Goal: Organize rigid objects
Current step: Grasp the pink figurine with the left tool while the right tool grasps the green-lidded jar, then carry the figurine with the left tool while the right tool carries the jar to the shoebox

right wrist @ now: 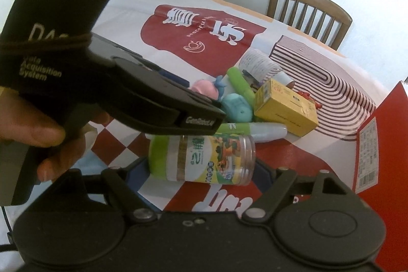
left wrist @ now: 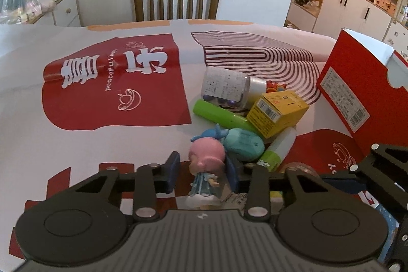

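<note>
the left claw [left wrist: 204, 170] stands open around the pink-headed toy figurine in a blue dress [left wrist: 205, 167], the right claw [right wrist: 204, 170] open around the green-lidded clear plastic jar [right wrist: 204, 159], both beside the pile near the desk's [left wrist: 102, 131] right edge, so closing off-centre could tip either into it.

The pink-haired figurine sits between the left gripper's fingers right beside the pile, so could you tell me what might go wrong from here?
The pink-haired figurine lies slanted between the left gripper fingers, which look not yet closed, so a squeeze on its round head may slip. It sits close to the teal case, so lifting could drag that along. The right gripper straddles a clear jar nearby; the two grippers could collide.
</note>
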`<state>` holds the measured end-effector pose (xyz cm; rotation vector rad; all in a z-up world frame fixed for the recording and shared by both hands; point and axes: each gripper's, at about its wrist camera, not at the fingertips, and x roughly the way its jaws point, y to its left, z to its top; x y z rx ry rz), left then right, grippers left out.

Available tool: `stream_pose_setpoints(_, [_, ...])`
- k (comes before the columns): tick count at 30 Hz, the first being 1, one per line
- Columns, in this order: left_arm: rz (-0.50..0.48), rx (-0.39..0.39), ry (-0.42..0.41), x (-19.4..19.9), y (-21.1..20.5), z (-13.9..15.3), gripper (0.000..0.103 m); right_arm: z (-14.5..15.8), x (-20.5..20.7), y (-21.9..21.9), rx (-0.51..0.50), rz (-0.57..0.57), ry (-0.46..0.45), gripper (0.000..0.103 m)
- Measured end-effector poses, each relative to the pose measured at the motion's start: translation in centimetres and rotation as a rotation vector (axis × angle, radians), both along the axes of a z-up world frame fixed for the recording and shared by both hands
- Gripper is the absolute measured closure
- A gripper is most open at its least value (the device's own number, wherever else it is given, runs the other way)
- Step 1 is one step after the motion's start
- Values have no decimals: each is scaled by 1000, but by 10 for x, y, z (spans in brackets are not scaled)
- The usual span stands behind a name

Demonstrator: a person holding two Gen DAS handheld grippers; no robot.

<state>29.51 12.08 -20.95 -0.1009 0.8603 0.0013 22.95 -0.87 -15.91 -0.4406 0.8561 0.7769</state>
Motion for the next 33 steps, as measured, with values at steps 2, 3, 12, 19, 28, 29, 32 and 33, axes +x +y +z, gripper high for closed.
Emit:
stream_pose_setpoints(2, [-3, -10, 6, 1, 0, 0, 73, 0, 1, -1, 2, -7, 10, 22])
stream_pose_setpoints(3, [-2, -12, 9, 1, 0, 1, 73, 1, 2, -2, 4, -12, 12, 22])
stream_pose_setpoints(12, [10, -28, 21, -3, 1, 7, 73, 9, 1, -15, 12, -50, 21, 22])
stream_pose_setpoints(19, [-4, -25, 3, -14, -1, 20, 73, 23, -5, -29, 35, -75, 10, 22])
stream_pose_setpoints(28, [1, -34, -14, -38, 0, 44, 74, 51, -14, -49, 65, -105, -8, 22])
stream_pose_setpoints(29, [-2, -35, -19, -41, -1, 47, 74, 55, -16, -51, 68, -108, -10, 22])
stream_pose_setpoints(32, [-16, -32, -34, -48, -4, 58, 73, 67, -19, -59, 79, -118, -14, 22])
stream_pose_setpoints(33, [-17, -34, -36, -51, -6, 62, 73, 71, -20, -62, 84, -119, -16, 22])
